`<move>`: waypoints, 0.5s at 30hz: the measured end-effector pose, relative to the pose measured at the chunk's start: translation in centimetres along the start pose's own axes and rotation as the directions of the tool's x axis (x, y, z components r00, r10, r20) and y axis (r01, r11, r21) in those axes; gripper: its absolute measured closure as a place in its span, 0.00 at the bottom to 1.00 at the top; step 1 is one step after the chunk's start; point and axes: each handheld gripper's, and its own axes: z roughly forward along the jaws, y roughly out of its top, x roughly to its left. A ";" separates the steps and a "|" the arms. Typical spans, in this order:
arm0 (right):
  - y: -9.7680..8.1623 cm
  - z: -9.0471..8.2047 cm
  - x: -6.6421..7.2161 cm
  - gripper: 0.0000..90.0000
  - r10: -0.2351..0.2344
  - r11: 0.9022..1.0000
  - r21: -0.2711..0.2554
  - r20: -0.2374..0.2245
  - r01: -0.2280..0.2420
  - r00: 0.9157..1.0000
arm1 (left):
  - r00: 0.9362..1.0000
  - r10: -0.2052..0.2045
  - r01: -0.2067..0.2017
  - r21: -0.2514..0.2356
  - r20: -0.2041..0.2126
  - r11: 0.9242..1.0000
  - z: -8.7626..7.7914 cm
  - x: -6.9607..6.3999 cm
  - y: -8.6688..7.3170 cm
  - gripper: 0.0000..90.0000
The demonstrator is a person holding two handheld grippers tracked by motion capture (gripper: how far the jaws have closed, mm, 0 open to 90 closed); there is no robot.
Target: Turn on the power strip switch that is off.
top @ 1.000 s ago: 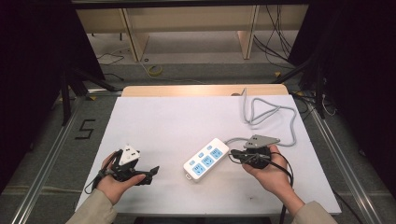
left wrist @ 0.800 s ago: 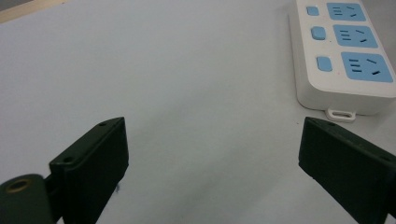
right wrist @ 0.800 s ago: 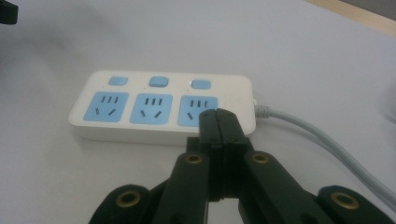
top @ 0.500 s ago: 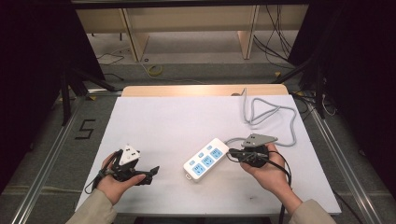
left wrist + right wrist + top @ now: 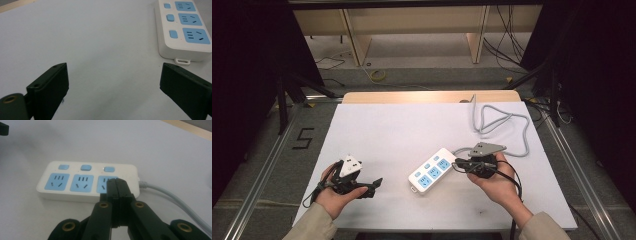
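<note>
A white power strip (image 5: 432,171) with three blue sockets and blue switches lies at the middle of the white table, its grey cable (image 5: 499,122) looping off to the back right. My right gripper (image 5: 463,164) is shut with nothing between its jaws, its tips just at the strip's cable end; in the right gripper view the closed tips (image 5: 117,185) cover part of the nearest socket of the strip (image 5: 75,182). My left gripper (image 5: 374,185) is open near the front left, empty. The left gripper view shows the strip (image 5: 183,27) ahead to the right of the wide-spread jaws.
The white table top (image 5: 402,130) ends at a wooden strip (image 5: 427,96) along the back. Floor rails and a "5" mark (image 5: 303,138) lie to the left. Cables and shelf legs stand behind the table.
My right gripper has crept slightly left toward the strip's cable end. The left gripper and the strip have not moved.
</note>
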 end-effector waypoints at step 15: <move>0.6 0.7 0.3 1.00 -0.005 1.000 0.005 -0.005 0.005 1.000 | 1.000 -0.003 0.003 -0.003 0.000 1.000 0.0 0.0 0.0 0.09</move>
